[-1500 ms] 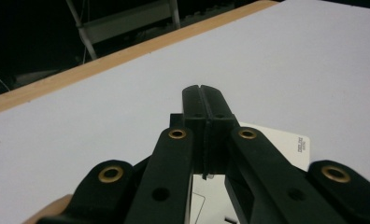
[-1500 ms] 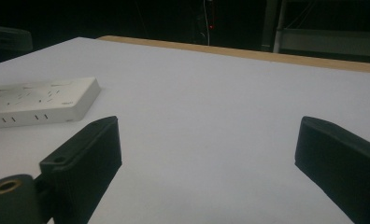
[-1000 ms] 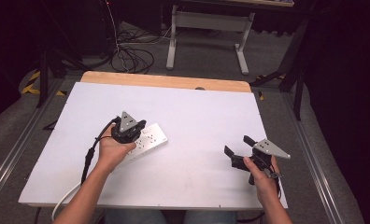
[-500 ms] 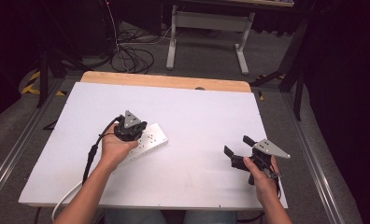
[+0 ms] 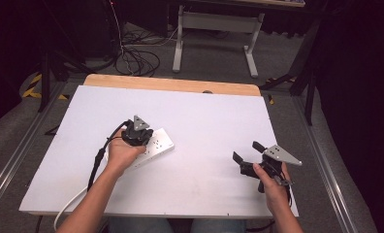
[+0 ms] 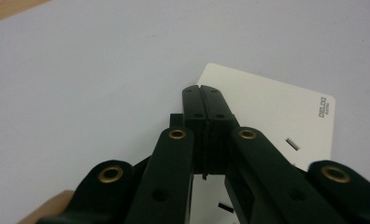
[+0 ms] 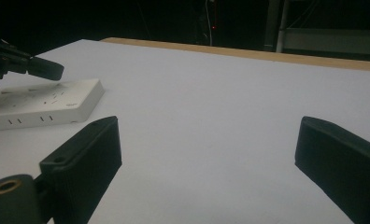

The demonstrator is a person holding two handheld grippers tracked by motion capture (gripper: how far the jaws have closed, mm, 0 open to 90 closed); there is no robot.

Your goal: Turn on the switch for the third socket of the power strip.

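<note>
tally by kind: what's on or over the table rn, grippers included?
Grippers: 2, left, shut over the strip, and right, open
Power strips: 1, white
Total: 3

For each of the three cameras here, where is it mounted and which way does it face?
High view: fixed above the person's side, looking forward and down on the white table; both forearms, the left gripper and right gripper show.
Left gripper view: rides the left gripper, looking down its closed jaws at the power strip.
Right gripper view: rides the right gripper, looking low across the table between its open jaws.
Shared: all three show the power strip.
</note>
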